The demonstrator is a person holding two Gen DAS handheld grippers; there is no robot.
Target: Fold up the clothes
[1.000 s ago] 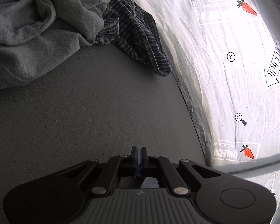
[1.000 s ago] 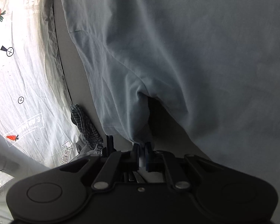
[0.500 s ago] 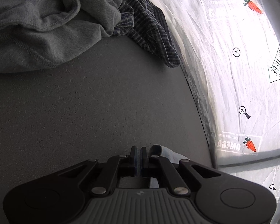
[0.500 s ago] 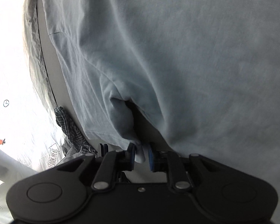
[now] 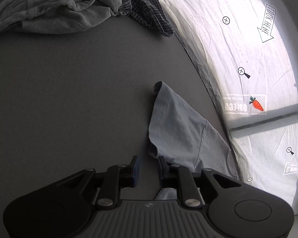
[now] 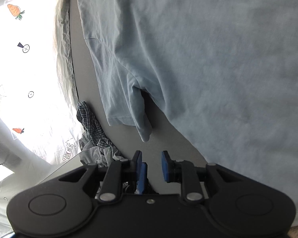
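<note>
Left gripper (image 5: 148, 167) is spread wide and empty, with the blue shirt's (image 5: 180, 130) sleeve lying at 1 o'clock on the grey table (image 5: 69, 99). Right gripper (image 6: 152, 164) is spread too, shirt sleeve (image 6: 141, 123) just ahead at 12. Grey clothes (image 5: 55, 10) are piled at 11.

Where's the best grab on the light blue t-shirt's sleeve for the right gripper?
Pinch the light blue cotton t-shirt at its sleeve cuff tip. It peaks off the grey table directly ahead of the open right gripper, so go straight forward.
</note>
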